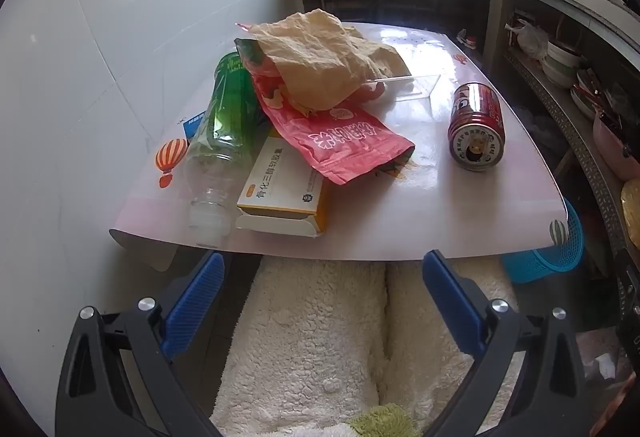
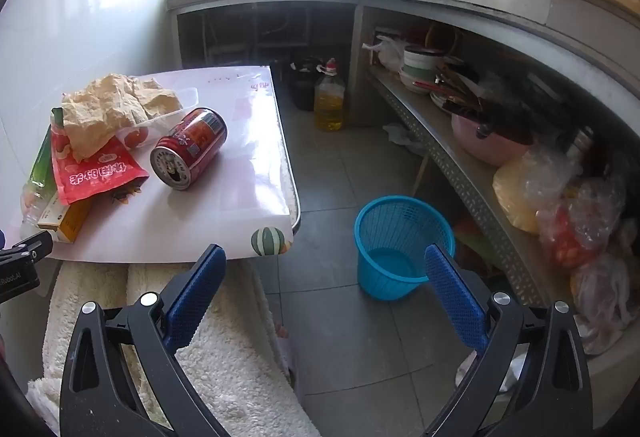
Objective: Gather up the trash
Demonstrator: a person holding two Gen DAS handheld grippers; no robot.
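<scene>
Bench (image 1: 460, 221), pink top: near edge bare, right half free around red can (image 1: 476, 127). Open tiled floor right of bench, blue mesh basket (image 2: 400, 249) standing upright there, beside lower shelf (image 2: 472, 173).

Left gripper (image 1: 320, 301): tilted downward, short of near bench edge, above cream fleece-clad legs (image 1: 316, 337). Jaws fully open, nothing between.

Right gripper (image 2: 326, 293): tilted downward over floor, between bench corner and basket. Jaws fully open, nothing between.

Trash on bench:
- Red can: on its side, apart from pile, long axis running front to back, top end toward camera.
- Green plastic bottle (image 1: 224, 121): lying flat, cap at near edge.
- Medicine box (image 1: 286, 193): beside bottle, flap toward near edge.
- Red snack bag (image 1: 340, 137): lying across box.
- Crumpled brown paper (image 1: 316, 53): topmost, overlapping clear plastic tray (image 1: 416, 87).
</scene>
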